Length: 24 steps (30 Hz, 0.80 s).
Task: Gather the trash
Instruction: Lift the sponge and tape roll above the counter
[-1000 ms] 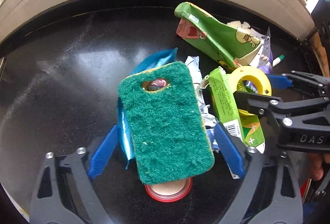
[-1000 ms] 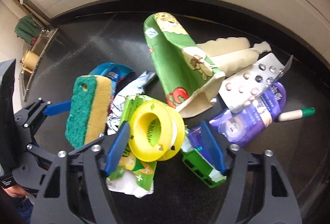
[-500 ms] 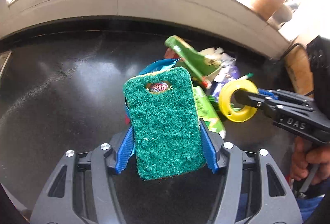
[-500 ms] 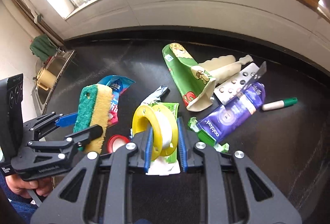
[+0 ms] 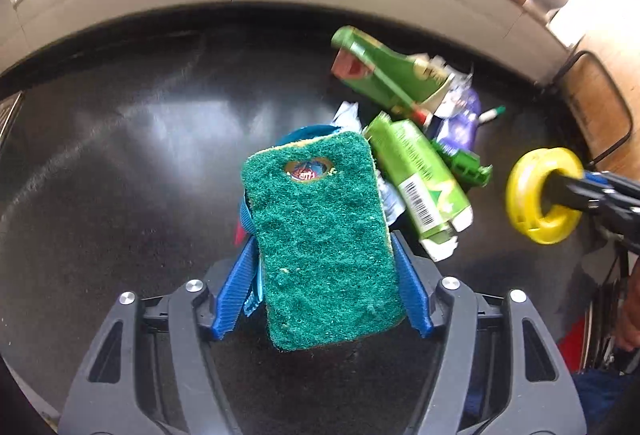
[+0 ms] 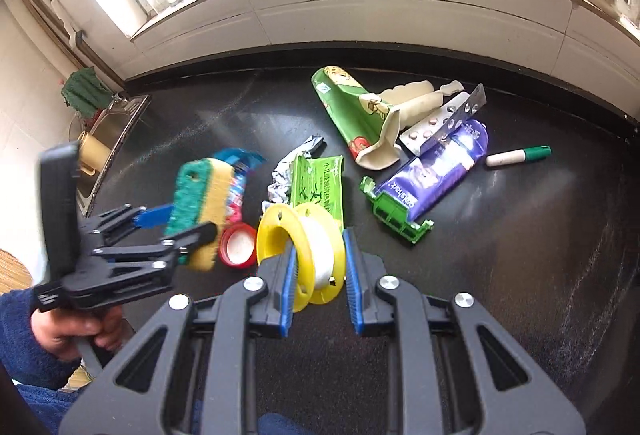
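The black bench [image 6: 520, 235] carries the litter, with a tiled sill behind it and a sink [image 6: 116, 123] at its far left. Most of the trash lies in a loose heap: a green bag [image 6: 352, 115], a purple pouch [image 6: 440, 167], a green carton [image 6: 318, 183], a pill strip [image 6: 444, 119], a green clip [image 6: 394, 215], a crumpled foil [image 6: 292, 163], a red lid [image 6: 238, 245] and a pen [image 6: 520, 154] off to the right.

Two pieces are already off the bench. The left hand-held gripper [image 5: 324, 275] is clamped on the sponge [image 5: 324, 235], blue pads pressing its long edges; its jaws have just eased slightly wider with the sponge between them, though the grip looks intact. The right hand-held gripper [image 6: 318, 275] is nearly closed on the yellow spool [image 6: 300, 251], one pad through the hub and one against the outer flange.

I judge this the carry step: both picks are made and each item needs taking to a bin. No bin shows in either view, so where to carry them cannot be told. The next move calls for keeping both grips firm while swinging away from the heap, the sponge especially, since it is soft and may slip.

A blue wrapper [image 6: 240, 159] is mostly hidden behind the sponge. The left gripper is motion-blurred in the right view. The spool's near side is cut off by the fingers.
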Available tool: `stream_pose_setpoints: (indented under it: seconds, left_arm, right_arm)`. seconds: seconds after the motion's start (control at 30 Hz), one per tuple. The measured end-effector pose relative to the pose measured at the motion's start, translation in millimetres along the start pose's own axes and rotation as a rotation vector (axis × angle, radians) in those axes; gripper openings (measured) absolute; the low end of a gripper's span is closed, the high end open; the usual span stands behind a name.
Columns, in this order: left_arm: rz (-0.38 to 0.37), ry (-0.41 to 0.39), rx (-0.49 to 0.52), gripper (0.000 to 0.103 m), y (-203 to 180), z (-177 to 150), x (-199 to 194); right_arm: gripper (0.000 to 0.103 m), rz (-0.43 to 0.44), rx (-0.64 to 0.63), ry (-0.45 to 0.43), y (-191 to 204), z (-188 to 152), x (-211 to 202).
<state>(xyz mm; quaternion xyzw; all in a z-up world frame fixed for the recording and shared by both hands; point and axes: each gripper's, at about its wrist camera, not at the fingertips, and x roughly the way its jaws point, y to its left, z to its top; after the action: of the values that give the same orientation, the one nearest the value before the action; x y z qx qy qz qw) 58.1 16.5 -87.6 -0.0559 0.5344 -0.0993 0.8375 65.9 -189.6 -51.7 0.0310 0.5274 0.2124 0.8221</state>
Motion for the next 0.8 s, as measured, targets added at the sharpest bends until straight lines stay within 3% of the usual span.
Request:
stream_pose_setpoints:
  seconds: [0.03, 0.17, 0.2, 0.23, 0.3, 0.63, 0.8]
  left_arm:
    - [0.008, 0.017, -0.006, 0.073, 0.9, -1.9, 6.6]
    - [0.030, 0.063, -0.015, 0.074, 1.1, -8.4, 15.2]
    - [0.025, 0.057, -0.014, 0.072, 0.0, -10.7, 11.9]
    - [0.022, 0.053, -0.008, 0.061, -1.5, -11.5, 9.7]
    - [0.048, 0.053, 0.007, 0.059, -4.1, -13.6, 4.2]
    - [-0.061, -0.086, -0.041, 0.056, 4.7, -22.3, -62.9]
    - [-0.028, 0.006, -0.056, 0.057, 14.0, -33.9, -24.5]
  right_arm:
    - [0.022, -0.001, 0.000, -0.002, 0.5, -2.3, -1.7]
    - [0.022, -0.005, 0.009, -0.006, -1.8, -9.4, -7.3]
    - [0.022, -0.005, 0.014, -0.007, -3.3, -11.1, -9.0]
    - [0.022, -0.007, 0.019, -0.009, -4.9, -12.3, -10.2]
    - [0.022, -0.008, 0.028, -0.010, -8.0, -13.3, -11.3]
    - [0.022, 0.012, 0.015, -0.019, -3.3, -14.0, -13.5]
    - [0.022, 0.026, -0.004, -0.012, 3.8, -14.8, -11.2]
